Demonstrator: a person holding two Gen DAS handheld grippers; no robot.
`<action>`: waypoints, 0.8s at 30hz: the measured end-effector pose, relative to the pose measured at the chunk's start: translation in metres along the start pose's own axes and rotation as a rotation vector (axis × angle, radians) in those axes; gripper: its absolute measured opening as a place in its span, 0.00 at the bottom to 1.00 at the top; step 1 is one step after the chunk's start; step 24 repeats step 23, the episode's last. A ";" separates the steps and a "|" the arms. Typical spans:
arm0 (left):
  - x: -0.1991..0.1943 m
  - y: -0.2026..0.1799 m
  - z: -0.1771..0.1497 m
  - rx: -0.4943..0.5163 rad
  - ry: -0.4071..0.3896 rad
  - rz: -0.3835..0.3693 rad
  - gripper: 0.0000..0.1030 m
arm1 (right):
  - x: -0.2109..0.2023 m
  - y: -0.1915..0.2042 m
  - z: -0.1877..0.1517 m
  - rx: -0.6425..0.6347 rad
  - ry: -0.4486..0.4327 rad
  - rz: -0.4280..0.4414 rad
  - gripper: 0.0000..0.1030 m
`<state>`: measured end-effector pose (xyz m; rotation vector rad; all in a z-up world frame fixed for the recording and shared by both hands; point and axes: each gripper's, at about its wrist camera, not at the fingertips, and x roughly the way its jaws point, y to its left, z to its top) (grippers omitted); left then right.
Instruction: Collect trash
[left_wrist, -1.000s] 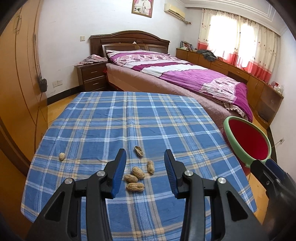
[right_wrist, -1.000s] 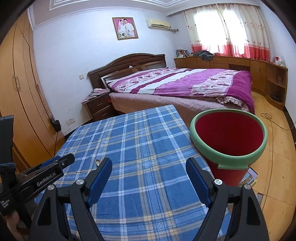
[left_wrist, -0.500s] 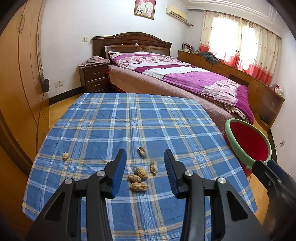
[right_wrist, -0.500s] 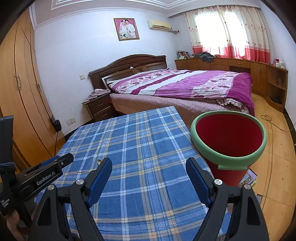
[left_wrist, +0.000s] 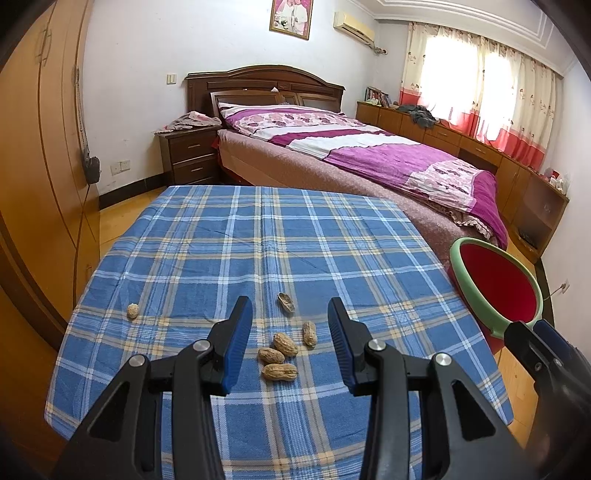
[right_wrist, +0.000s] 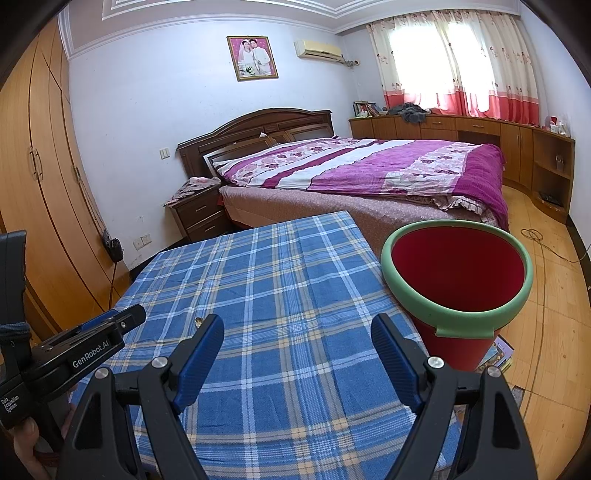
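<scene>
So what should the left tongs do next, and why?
Probably dip the left tongs onto the nearest peanut and pinch it. They hang open above the cluster on the checked cloth, nothing held yet, and the red bin waits at the table's right.

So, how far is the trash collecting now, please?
Nothing looks done: what shows of the red bin inside is bare. Nothing is in hand: the left gripper and right gripper are open and hold nothing. Left: four peanuts between the left fingers, a shell half beyond, one peanut aside.
</scene>
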<state>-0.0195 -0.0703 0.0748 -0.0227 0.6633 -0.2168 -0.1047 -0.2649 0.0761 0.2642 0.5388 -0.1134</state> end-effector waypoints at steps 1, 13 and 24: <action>0.000 0.000 0.000 0.000 -0.001 0.001 0.42 | 0.000 0.000 0.000 0.000 -0.001 0.000 0.81; -0.005 0.001 0.001 0.000 -0.023 0.018 0.42 | -0.005 0.003 0.003 -0.002 -0.010 -0.001 0.81; -0.007 0.000 0.002 0.006 -0.042 0.039 0.42 | -0.005 0.003 0.003 -0.003 -0.010 0.000 0.81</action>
